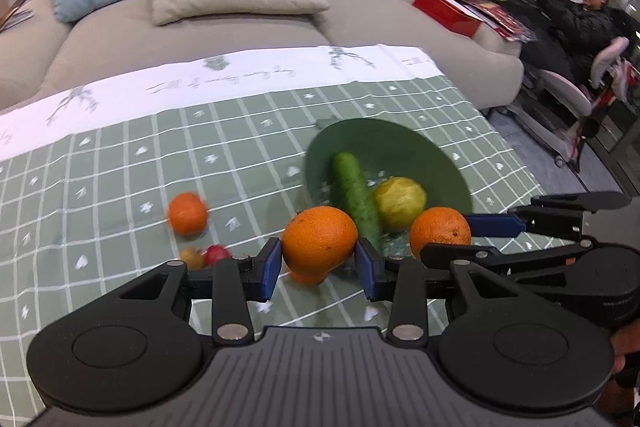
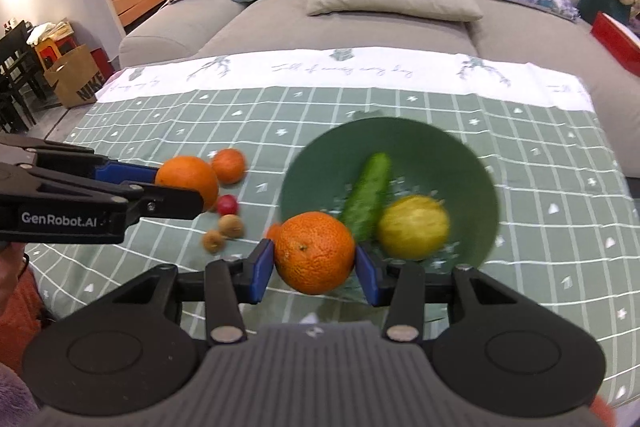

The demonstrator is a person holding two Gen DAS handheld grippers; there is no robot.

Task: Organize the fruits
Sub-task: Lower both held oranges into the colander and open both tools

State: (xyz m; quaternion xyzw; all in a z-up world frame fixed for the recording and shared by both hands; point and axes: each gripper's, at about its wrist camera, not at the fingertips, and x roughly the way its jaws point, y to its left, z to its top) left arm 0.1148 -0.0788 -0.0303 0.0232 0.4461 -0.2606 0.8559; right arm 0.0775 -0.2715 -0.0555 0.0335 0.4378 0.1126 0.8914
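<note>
A: Left gripper (image 1: 318, 263) is clamped on an orange (image 1: 319, 241), both blue pads pressed to its sides; the fruit hangs clear of the cloth.

B: Confirmed. Right gripper (image 2: 316, 267) likewise grips a second orange (image 2: 315, 251), pads tight against left and right flanks. In the left wrist view the same fruit shows at the right, pinched between the right tool's fingers.

A: Location of each held orange?

B: Both near the close rim of the green plate (image 2: 424, 139). Right one overlaps the rim's near-left edge in its own view; whether it is above the plate or just short of it, I cannot tell.

A: Plate contents: one cucumber (image 2: 366, 197) lying diagonally, one yellow-green round fruit (image 2: 414, 227) just beside it, to the right.

B: Loose items on the checked green tablecloth (image 2: 400, 107), left of the plate: a smaller orange (image 2: 228, 166), a small red fruit (image 2: 228, 203), two small tan fruits (image 2: 224, 233) close together. A sliver of another orange fruit peeks out behind the held one in the right wrist view.

A: Background: grey sofa (image 2: 400, 31) past the table with blue, yellow, beige and printed cushions. A seated person (image 1: 580, 15) at far right in the left view.

B: Frames motion-blurred, plate especially.
</note>
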